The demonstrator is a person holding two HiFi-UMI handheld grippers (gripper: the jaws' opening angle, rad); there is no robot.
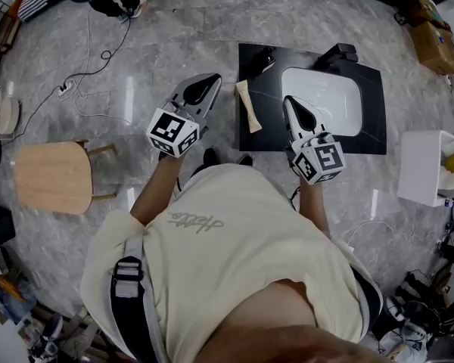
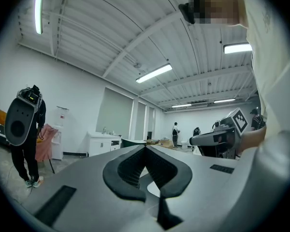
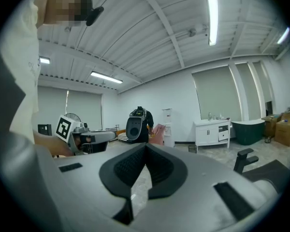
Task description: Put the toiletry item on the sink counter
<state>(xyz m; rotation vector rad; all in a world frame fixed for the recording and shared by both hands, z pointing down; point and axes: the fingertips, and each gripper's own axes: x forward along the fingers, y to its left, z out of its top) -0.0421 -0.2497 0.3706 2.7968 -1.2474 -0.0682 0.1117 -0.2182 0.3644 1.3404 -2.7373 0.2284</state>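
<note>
One toiletry tube (image 1: 249, 107): beige, laid flat on the left strip of the black desk (image 1: 372, 119), lengthwise front to back, between the desk's left edge and the white basin (image 1: 325, 100); it is gripped by nothing.
Desk: a black slab is seen on the grey marble floor (image 1: 174, 44), with the basin sunk in its middle and a dark faucet (image 1: 339, 54) at its far edge.
Left claw (image 1: 211, 80): held over the floor just beside the desk's left edge, near the tube but apart from it; in the left gripper view its jaws are pressed together with nothing between them.
Right claw (image 1: 288, 100): held above the desk at the basin's left side; its jaws are likewise closed together and empty.
Surroundings: a wooden stool (image 1: 53, 176) is seen well to the left, a white box (image 1: 422, 169) to the right of the desk.
</note>
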